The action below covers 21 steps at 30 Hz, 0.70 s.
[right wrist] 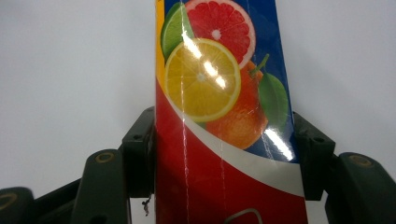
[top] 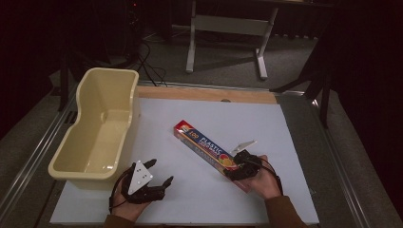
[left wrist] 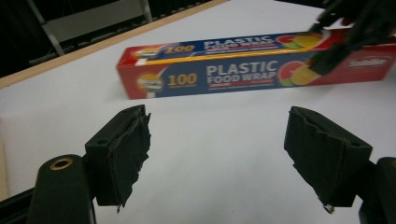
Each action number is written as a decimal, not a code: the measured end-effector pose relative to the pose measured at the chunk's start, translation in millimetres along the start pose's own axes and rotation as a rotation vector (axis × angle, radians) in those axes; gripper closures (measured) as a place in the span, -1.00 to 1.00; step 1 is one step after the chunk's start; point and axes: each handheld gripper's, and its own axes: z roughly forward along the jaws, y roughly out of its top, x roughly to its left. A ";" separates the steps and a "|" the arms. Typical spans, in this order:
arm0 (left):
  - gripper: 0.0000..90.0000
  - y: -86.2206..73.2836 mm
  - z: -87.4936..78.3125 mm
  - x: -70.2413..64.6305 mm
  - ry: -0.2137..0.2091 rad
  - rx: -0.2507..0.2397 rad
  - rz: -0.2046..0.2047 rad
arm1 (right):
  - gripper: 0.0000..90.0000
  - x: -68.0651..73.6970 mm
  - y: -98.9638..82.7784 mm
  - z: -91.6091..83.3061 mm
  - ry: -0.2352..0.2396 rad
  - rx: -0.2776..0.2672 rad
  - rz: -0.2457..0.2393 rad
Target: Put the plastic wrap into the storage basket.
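Closest to the near edge of the table, the person's two hands come in with their tools. The left gripper (top: pixel 153 176) sits near the near-left part of the white sheet (top: pixel 190 204), just in front of the tub's near end, and its jaws stand wide apart with only bare sheet between them. In the left gripper view that same left gripper (left wrist: pixel 217 154) looks across the sheet (left wrist: pixel 215 154) at the box, well clear of it.

Toward the near-right, the right gripper (top: pixel 236 167) has its jaws pressed against both long sides of the box of plastic food wrap (top: pixel 209 147), gripping it at the near end where the citrus fruit is printed. The right gripper view shows that right gripper (right wrist: pixel 224 154) with a black jaw on either side of the box (right wrist: pixel 219 107), over the white sheet (right wrist: pixel 70 70).

The box runs diagonally from that grip toward the middle of the table; in the left gripper view it (left wrist: pixel 224 74) shows lettering reading "PLASTIC FOOD WRAP" and "100".

Farther back along the left edge stands a cream plastic tub (top: pixel 78 161), long and open-topped, overhanging the sheet's left side. Beyond the sheet, a strip of bare wood (top: pixel 204 94) lines the far edge.
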 end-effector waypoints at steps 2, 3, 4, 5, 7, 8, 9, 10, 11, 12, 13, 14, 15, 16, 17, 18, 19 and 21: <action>-0.51 -0.2 0.4 0.1 0.002 0.001 -0.002 | -0.16 1.7 -3.4 -2.4 -0.003 0.008 0.011; -0.51 -0.2 0.6 0.1 0.002 0.001 -0.004 | -0.17 2.0 -3.5 -2.5 -0.006 0.008 0.014; -0.51 -0.2 0.9 0.0 0.003 0.002 -0.005 | -0.19 2.4 -2.8 -2.3 -0.009 0.013 0.015; -0.51 -0.2 1.1 -0.2 0.003 0.001 -0.005 | -0.22 3.8 -0.9 -2.0 -0.023 0.022 -0.002; -0.51 -0.2 1.4 -0.4 0.002 0.002 -0.006 | -0.33 7.0 4.2 -1.9 -0.052 0.025 -0.048; -0.51 -0.2 1.7 -0.2 0.003 0.005 -0.004 | -0.38 8.7 8.3 -2.3 -0.064 0.022 -0.062; -0.51 -0.2 1.8 -0.2 0.003 0.006 -0.003 | -0.40 10.1 14.5 -3.5 -0.064 0.016 -0.073; -0.51 -0.2 2.0 -0.3 0.002 0.006 -0.003 | -0.43 10.2 18.6 -3.9 -0.057 0.009 -0.077; -0.51 -0.2 2.1 -0.5 0.001 0.006 -0.002 | -0.44 9.6 24.5 -4.3 -0.048 0.004 -0.078; -0.51 -0.2 2.0 -0.6 0.001 0.004 -0.003 | -0.44 8.5 30.5 -3.8 -0.032 0.005 -0.077; -0.51 -0.2 1.9 -0.7 0.001 0.001 -0.004 | -0.45 7.4 36.7 -2.4 -0.023 0.008 -0.078; -0.51 -0.2 1.7 -0.6 0.000 0.001 -0.007 | -0.46 6.6 42.8 -0.1 -0.018 0.013 -0.079; -0.51 -0.2 1.6 -0.1 0.000 0.001 -0.007 | -0.46 5.9 48.7 2.4 -0.014 0.025 -0.083; -0.51 -0.2 1.5 0.1 0.001 0.000 -0.008 | -0.46 5.3 56.1 6.3 -0.007 0.036 -0.084; -0.51 -0.1 1.4 0.4 0.002 -0.001 -0.009 | -0.46 4.5 60.4 8.9 -0.004 0.043 -0.087; -0.51 -0.1 1.1 0.6 0.001 0.000 -0.010 | -0.46 3.6 65.9 12.4 -0.002 0.060 -0.087; -0.51 0.0 0.9 0.6 0.001 -0.001 -0.009 | -0.46 2.6 71.3 15.9 0.004 0.079 -0.091; -0.51 0.0 0.8 0.6 0.000 -0.001 -0.009 | -0.46 -0.3 81.8 24.1 0.027 0.107 -0.082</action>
